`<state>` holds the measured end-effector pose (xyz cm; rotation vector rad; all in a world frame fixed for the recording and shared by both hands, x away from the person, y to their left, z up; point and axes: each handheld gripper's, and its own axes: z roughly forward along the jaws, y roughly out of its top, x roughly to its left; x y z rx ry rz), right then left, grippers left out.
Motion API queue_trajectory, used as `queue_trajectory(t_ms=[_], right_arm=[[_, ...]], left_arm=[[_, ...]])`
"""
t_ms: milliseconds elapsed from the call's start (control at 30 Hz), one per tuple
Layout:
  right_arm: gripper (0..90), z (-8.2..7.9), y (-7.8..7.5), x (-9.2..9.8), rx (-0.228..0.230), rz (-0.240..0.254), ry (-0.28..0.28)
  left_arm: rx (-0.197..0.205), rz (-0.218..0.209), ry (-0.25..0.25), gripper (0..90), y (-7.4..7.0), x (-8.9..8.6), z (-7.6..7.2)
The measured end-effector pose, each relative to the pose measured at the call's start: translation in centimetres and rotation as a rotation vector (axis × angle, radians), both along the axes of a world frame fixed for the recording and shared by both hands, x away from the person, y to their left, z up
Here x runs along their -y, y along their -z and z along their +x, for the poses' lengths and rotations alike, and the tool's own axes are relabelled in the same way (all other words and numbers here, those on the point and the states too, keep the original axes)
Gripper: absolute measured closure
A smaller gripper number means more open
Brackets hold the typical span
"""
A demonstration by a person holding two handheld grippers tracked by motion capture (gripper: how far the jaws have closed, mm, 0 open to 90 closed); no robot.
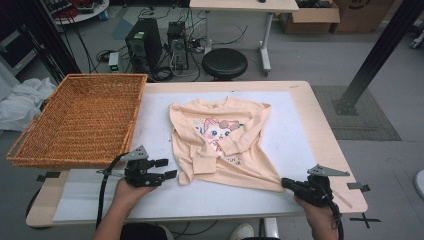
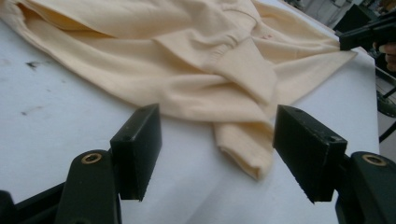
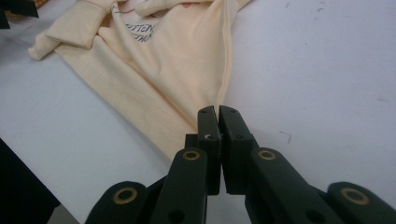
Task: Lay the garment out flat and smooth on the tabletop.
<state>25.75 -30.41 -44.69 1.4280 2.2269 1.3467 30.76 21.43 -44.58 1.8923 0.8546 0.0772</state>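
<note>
A peach sweatshirt [image 1: 225, 140] with a cartoon cat print lies crumpled on the white mat, its sleeves folded across the front. My right gripper [image 1: 284, 182] is at the shirt's near right hem corner. Its jaws are shut on that corner, and in the right gripper view the fabric [image 3: 154, 60] runs straight into the closed tips [image 3: 217, 112]. My left gripper [image 1: 171, 168] rests open on the mat just left of the shirt's near left corner. In the left gripper view the folded corner [image 2: 243, 158] lies ahead between the open jaws [image 2: 217, 140], untouched. The right gripper [image 2: 369, 32] shows far off.
A large wicker basket [image 1: 75, 120] sits at the table's left, overhanging the edge. The white mat [image 1: 150, 200] covers most of the tabletop. Beyond the table stand a black stool [image 1: 224, 63] and computer towers [image 1: 145, 45] on the floor.
</note>
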Motion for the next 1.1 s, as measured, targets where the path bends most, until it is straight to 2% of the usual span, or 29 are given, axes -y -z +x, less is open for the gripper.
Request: queue_trajectory(t_ms=[100, 167, 333, 467, 533, 567, 600, 633, 667, 700, 767, 833, 900, 933, 1000, 1033, 1100], right_arm=[[87.9, 0.0, 0.1, -0.3, 0.007, -0.021, -0.011], [87.8, 0.1, 0.1, -0.5, 0.011, -0.031, -0.014], [87.5, 0.2, 0.1, -0.5, 0.026, -0.029, -0.012], [87.1, 0.1, 0.0, -0.6, 0.033, -0.026, -0.009], [87.0, 0.1, 0.0, -0.6, 0.036, -0.028, -0.01], [86.9, 0.0, 0.0, -0.6, 0.038, -0.028, -0.011], [86.9, 0.0, -0.1, -0.6, 0.04, -0.031, -0.012], [86.8, 0.0, -0.1, -0.6, 0.041, -0.031, -0.012], [86.8, -0.1, -0.1, -0.6, 0.041, -0.033, -0.011], [86.7, -0.1, -0.1, -0.6, 0.04, -0.034, -0.013], [86.8, -0.1, -0.1, -0.7, 0.042, -0.038, -0.012], [86.9, -0.2, -0.1, -0.6, 0.041, -0.039, -0.012], [87.3, -0.2, -0.1, -0.5, 0.042, -0.04, -0.008], [87.4, -0.2, -0.1, -0.3, 0.042, -0.041, -0.005], [87.6, -0.1, -0.2, 0.0, 0.042, -0.038, 0.007], [87.6, 0.0, -0.1, 0.0, 0.042, -0.045, 0.008], [87.7, 0.1, 0.1, 0.1, 0.032, -0.051, 0.01]], left_arm=[[-0.01, 0.012, 0.033, 33.7, 0.1, 0.6, -0.5], [-0.002, 0.026, 0.054, 33.7, 0.1, 1.1, -1.0], [0.054, 0.084, 0.076, 37.7, 0.2, 2.4, -2.3], [0.089, 0.153, 0.096, 43.7, 0.1, 4.1, -2.6], [0.092, 0.19, 0.093, 52.2, 0.1, 5.0, -2.6], [0.084, 0.217, 0.095, 53.4, 0.2, 5.6, -2.5], [0.082, 0.272, 0.102, 57.6, 0.3, 6.1, -2.4], [0.113, 0.299, 0.08, 62.3, 0.3, 6.4, -2.5], [0.105, 0.306, 0.077, 74.0, 0.2, 6.6, -2.4], [0.085, 0.295, 0.07, 83.2, 0.2, 6.5, -2.2], [0.044, 0.261, 0.025, 88.5, -0.1, 6.0, -1.7], [0.038, 0.174, -0.026, 88.9, -0.8, 4.7, -1.5], [0.032, 0.101, -0.054, 88.9, -1.3, 3.0, -1.3], [0.014, 0.049, -0.075, 88.8, -1.5, 1.8, -1.1], [-0.003, 0.026, -0.104, 88.2, -1.5, 0.8, -1.0], [-0.012, 0.032, -0.128, 87.8, -1.3, 0.3, -0.9], [-0.056, 0.075, -0.171, 84.2, -0.6, -0.2, -0.9]])
